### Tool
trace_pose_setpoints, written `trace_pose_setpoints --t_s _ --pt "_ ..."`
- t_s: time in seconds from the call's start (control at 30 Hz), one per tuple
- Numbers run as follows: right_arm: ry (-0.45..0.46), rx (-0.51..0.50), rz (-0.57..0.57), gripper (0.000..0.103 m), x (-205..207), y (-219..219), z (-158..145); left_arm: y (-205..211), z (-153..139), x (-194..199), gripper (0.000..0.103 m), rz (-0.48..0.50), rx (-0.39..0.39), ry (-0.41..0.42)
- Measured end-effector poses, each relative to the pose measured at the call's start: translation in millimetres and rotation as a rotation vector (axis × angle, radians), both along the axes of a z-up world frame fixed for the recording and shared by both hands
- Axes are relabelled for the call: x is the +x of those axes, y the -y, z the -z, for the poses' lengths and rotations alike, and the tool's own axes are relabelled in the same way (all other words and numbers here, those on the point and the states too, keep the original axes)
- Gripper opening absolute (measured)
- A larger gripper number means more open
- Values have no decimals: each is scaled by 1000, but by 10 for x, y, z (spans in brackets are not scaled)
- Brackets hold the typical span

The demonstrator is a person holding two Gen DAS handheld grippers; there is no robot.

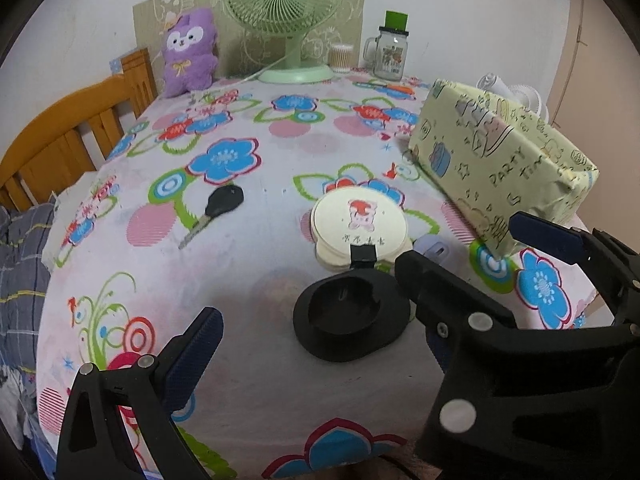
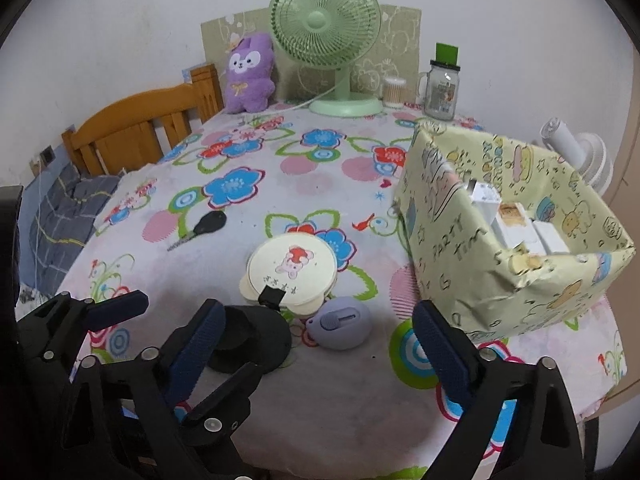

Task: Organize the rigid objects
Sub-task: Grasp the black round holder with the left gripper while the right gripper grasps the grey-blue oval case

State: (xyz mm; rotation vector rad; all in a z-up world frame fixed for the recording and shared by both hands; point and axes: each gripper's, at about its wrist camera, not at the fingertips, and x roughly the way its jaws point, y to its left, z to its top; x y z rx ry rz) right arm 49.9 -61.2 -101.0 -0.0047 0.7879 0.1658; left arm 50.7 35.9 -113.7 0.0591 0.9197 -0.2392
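hovering over the clutter

both grippers are held wide open, nothing gripped. the left gripper [image 1: 316, 332] brackets a black dish [image 1: 352, 314]; the right gripper [image 2: 320, 330] frames a lilac gadget [image 2: 340, 322]. the papered box [image 2: 516, 240] is seen far right on the table [image 2: 328, 408].

**Background around your green fan**

You had the green fan [image 2: 325, 20] standing at the far edge of the flowered cloth [image 2: 256, 152]. Just left of the fan sat a purple plush toy [image 2: 250, 74], and further left of that rose a wooden headboard [image 2: 140, 124]. To the fan's right stood a small tub of cotton swabs [image 2: 394, 92], then a glass mug jar [image 2: 441, 90] with a green block on its lid. Behind the fan leaned a patterned card panel [image 2: 396, 36] against the wall.
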Motion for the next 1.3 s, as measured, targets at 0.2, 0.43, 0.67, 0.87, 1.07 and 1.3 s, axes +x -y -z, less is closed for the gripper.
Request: trace_pose_setpoints --t_s 0.2,0.43,0.67,0.87,1.07,1.3 --pt "-27 4 6 85 61 10 110 11 79 38 102 -4 -1 -17" --pt "-69 12 28 71 144 48 231 34 127 71 102 5 12 -23" --pt "-130 2 41 62 231 31 377 80 195 92 102 31 27 -39" --pt "-127 6 36 49 251 18 375 62 201 123 102 31 22 -38" --pt "-136 27 28 44 259 17 368 78 201 157 102 44 28 -37" --pt "-142 25 46 44 222 76 355 119 204 157 102 63 31 -34"
